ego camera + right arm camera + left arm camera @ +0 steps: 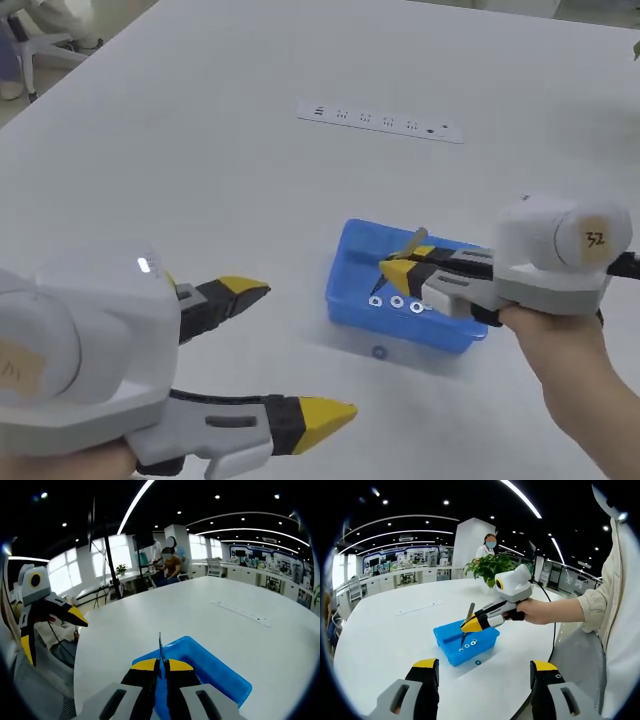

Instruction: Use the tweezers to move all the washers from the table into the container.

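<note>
several small washers point(397, 301) lie in a row on the floor of the blue container point(350, 250), toward its near wall. a lone washer point(379, 352) sits on the table just outside that wall, apart from it. the tweezers point(410, 245) lean over the container, their lower end pointing down inside it and their upper end sticking up past the yellow tips of the right gripper point(395, 268), whose jaws are pinched narrow on them. the left gripper point(305, 350) hangs nearer the person and well to the side of the container, jaws spread wide and holding nothing.

the table point(200, 180) is white, broad and round-edged. beyond the container, a flat white power strip point(380, 121) lies on it, well apart. the left gripper view shows a large bright hall with curved strips of ceiling light, long counters along the far wall, a green plant point(490, 567) past the table's far edge and a standing person point(487, 547) behind it. the right gripper view shows tall windows and a seated person point(170, 562) at another table.

the right gripper's jaws cover the tweezers' lower end in the head view, and it is too small in the left gripper view, so whether the tips grip a washer cannot be told. the exact number of washers is hard to make out where they run under the gripper. a bare hand point(545, 335) holds the right gripper's handle, and the frame's edge cuts off its forearm. the bottom corner cuts off the left gripper's body.
</note>
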The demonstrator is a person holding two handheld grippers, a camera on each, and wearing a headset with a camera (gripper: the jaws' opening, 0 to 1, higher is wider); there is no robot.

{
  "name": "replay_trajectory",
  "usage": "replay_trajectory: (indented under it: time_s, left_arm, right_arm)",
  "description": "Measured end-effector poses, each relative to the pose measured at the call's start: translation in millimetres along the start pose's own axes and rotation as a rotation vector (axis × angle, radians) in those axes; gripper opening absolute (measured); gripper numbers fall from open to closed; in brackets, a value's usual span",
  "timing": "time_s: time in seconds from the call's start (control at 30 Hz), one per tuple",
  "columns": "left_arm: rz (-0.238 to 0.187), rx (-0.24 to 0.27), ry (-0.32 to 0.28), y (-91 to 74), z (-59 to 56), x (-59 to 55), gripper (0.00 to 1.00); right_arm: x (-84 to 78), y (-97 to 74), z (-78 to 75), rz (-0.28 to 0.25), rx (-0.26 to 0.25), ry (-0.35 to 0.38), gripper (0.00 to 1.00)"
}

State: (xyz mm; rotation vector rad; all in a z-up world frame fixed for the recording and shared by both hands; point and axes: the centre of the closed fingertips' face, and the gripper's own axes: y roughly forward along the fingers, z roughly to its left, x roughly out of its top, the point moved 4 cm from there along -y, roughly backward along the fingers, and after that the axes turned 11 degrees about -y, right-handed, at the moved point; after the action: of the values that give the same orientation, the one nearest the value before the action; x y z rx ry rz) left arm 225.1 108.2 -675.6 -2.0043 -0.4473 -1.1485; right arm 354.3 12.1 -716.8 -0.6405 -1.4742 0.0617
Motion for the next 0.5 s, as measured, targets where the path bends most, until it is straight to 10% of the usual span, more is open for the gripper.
replay_trajectory:
  time_s: [0.5]
  left_arm:
    - [0.004, -0.005, 0.002, 1.2, -1.3, -0.3, 0.74]
  right_arm:
    - [16.6, -29.0, 18.2, -0.077, -0.001, -0.004, 0.02]
